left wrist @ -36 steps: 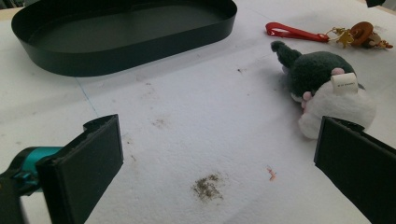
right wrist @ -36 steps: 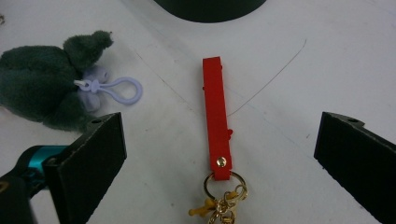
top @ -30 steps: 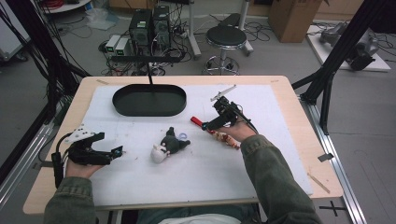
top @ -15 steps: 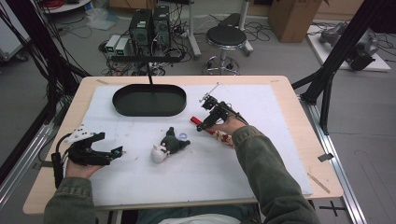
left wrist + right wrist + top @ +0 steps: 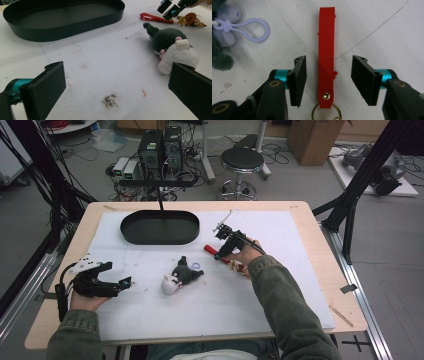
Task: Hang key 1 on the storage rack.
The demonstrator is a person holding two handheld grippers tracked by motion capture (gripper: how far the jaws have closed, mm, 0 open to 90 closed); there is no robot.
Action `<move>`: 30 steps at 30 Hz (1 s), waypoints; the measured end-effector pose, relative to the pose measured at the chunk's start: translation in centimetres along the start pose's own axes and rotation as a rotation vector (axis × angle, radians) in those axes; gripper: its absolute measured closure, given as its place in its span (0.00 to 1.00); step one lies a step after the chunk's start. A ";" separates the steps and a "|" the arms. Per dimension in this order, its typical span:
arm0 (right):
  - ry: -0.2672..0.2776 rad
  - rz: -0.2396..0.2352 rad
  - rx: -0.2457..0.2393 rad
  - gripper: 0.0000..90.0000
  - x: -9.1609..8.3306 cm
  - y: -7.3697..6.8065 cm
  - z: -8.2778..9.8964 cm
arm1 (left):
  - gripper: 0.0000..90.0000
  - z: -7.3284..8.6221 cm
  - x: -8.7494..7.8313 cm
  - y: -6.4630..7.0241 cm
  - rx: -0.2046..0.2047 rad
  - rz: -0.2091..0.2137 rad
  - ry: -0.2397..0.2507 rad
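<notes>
Two tools work over one white-covered tabletop (image 5: 150,320). The right tool (image 5: 328,82) points down at a single red strap (image 5: 326,50), which lies flat on the white cover near the middle of the tabletop, just right of the plush. Its jaws have just been closing and now stand one on each side of the strap, with a clear gap of white cover showing on both sides; the pads do not touch it yet. One brass rivet fastens the strap's near end to one gold ring (image 5: 322,113), and in the left gripper view a small bunch of orange-brown charms (image 5: 191,20) hangs off that end.

The left tool (image 5: 122,283) rests at the left side of the tabletop in the person's left hand, its two jaws spread wide with nothing between them.

One plush toy (image 5: 179,276), dark grey and white, lies between the two tools, near the strap but apart from it. It carries one pale lilac plastic loop (image 5: 253,26) and one small white tag (image 5: 182,45). One black oval tray (image 5: 160,240) sits at the far side of the tabletop, with nothing in it.
</notes>
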State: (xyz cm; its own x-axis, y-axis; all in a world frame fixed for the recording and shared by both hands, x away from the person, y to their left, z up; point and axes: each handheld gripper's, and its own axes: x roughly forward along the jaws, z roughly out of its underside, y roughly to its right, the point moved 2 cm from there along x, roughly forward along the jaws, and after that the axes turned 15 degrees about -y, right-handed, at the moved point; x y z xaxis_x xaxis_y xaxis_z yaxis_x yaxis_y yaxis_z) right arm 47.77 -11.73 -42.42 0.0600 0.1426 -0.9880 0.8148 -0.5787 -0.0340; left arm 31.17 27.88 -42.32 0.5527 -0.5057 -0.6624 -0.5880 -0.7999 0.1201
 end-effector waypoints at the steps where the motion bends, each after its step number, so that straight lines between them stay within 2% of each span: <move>1: 0.004 -0.001 0.002 0.56 0.0 0.0 0.0 | 0.02 0.0 0.0 0.0 0.000 0.000 -0.001; 7: -0.014 -0.011 -0.006 0.58 0.5 -0.1 -0.2 | 0.02 0.0 0.0 0.0 0.000 -0.001 -0.002; 11: -0.045 -0.011 -0.011 0.67 1.1 -0.1 -0.3 | 0.02 0.0 0.0 0.0 0.001 0.000 -0.001; 13: -0.044 -0.003 -0.013 0.68 1.2 -0.2 -0.4 | 0.02 0.0 0.0 0.0 0.000 0.001 -0.002; 16: -0.049 0.003 0.001 0.78 1.1 0.0 -0.3 | 0.02 0.0 0.1 0.0 0.000 0.005 -0.002; 20: -0.046 0.016 0.006 0.80 1.1 -0.2 -0.4 | 0.02 0.0 0.1 0.0 0.001 0.005 -0.003; 21: -0.047 0.010 0.017 0.80 1.0 -0.2 -0.4 | 0.02 0.0 0.1 0.0 -0.002 0.005 -0.001; 22: -0.030 -0.023 0.034 0.80 0.6 0.1 -0.3 | 0.02 0.0 0.0 0.0 -0.002 0.004 0.000; 25: 0.044 -0.082 0.072 0.80 -0.6 0.6 0.0 | 0.02 0.0 0.0 -0.1 0.000 0.003 -0.002; 26: 0.044 -0.082 0.072 0.80 -0.6 0.6 0.0 | 0.02 0.0 0.1 0.0 -0.001 0.005 -0.002; 27: 0.079 -0.119 0.089 0.80 -1.7 0.9 0.3 | 0.02 0.0 0.1 -0.1 0.000 0.006 -0.002; 28: 0.079 -0.119 0.089 0.80 -1.7 0.9 0.3 | 0.02 0.0 0.1 0.0 -0.001 0.007 -0.001; 29: 0.110 -0.157 0.096 0.80 -2.6 1.2 0.7 | 0.02 0.0 0.1 0.0 -0.002 0.007 0.000; 30: 0.110 -0.157 0.096 0.80 -2.6 1.2 0.7 | 0.02 0.0 0.1 0.0 0.002 0.007 -0.003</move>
State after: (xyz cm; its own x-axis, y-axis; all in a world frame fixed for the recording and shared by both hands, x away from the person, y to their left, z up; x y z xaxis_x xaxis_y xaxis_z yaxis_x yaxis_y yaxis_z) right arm 48.15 -13.37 -39.97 0.0036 0.3205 -0.9472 0.7609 -0.6155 -0.2054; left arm 31.22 27.85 -42.39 0.5469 -0.5107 -0.6634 -0.5929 -0.7957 0.1237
